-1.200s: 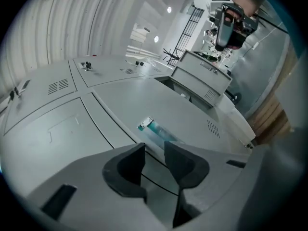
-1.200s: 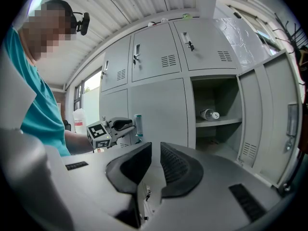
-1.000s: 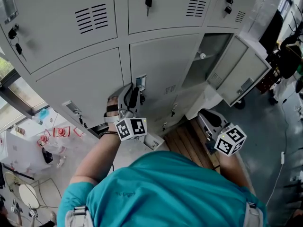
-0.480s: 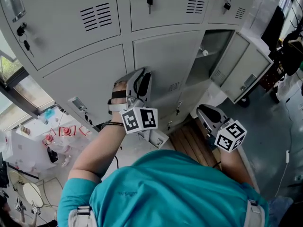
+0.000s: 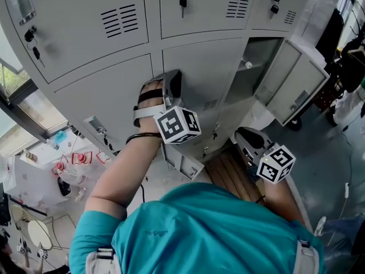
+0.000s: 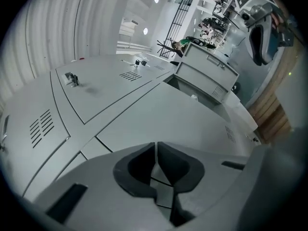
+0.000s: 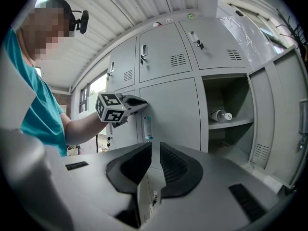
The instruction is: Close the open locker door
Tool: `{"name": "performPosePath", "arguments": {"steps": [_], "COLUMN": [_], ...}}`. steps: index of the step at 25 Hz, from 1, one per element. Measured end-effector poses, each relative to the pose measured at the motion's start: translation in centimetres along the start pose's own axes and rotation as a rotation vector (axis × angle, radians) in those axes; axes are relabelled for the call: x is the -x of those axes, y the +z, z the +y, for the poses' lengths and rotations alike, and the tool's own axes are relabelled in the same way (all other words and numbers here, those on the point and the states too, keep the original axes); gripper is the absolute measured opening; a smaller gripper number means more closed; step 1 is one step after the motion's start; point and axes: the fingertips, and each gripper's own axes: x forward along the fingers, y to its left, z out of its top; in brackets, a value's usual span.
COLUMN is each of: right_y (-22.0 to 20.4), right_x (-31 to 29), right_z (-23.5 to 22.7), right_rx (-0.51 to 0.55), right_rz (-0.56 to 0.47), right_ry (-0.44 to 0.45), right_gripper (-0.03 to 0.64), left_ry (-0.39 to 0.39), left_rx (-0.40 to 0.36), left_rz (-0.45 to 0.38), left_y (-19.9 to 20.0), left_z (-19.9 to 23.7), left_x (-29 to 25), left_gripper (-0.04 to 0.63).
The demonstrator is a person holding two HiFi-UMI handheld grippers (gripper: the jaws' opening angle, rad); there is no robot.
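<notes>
**Both jaw pairs empty; locker door open**

My left gripper (image 6: 155, 147): jaws have just been closing, now almost together, nothing between them, closed locker front (image 6: 159, 114) ahead. My right gripper (image 7: 154, 148): slim gap, empty. The open locker door (image 7: 281, 119) stands well right of its jaws, untouched.

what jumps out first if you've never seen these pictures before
A wall of grey lockers fills the view, and one locker door at the right stands wide open, with a bottle lying on the shelf inside. The left gripper is up at a closed door in the middle; its jaws have just been closing, with nothing between them. The right gripper sits lower, below the open locker in the head view.
</notes>
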Motion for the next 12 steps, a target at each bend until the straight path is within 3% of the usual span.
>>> {"name": "performPosePath", "arguments": {"steps": [4,7,9,12], "right_y": [0.1,0.2,0.2,0.2], "right_x": [0.0,0.6,1.1,1.9], "right_z": [0.2,0.0,-0.3,-1.2], "right_rx": [0.008,0.008,0.006,-0.003], "right_rz": [-0.003,-0.010,-0.016,-0.027], "right_ry": [0.013,0.014,0.014,0.005], "right_gripper": [0.038,0.038,0.038,0.038], "left_ry": [-0.012,-0.077,-0.158,-0.354], "left_rx": [0.019,0.128,0.305,0.671], "left_rz": [0.001,-0.070,-0.191,-0.340], "left_y": [0.0,0.6,2.0,3.3], "left_z": [0.0,-0.3,-0.7,-2.4], "left_x": [0.0,0.6,2.4,6.0], "left_gripper": [0.026,0.026,0.026,0.026]}}
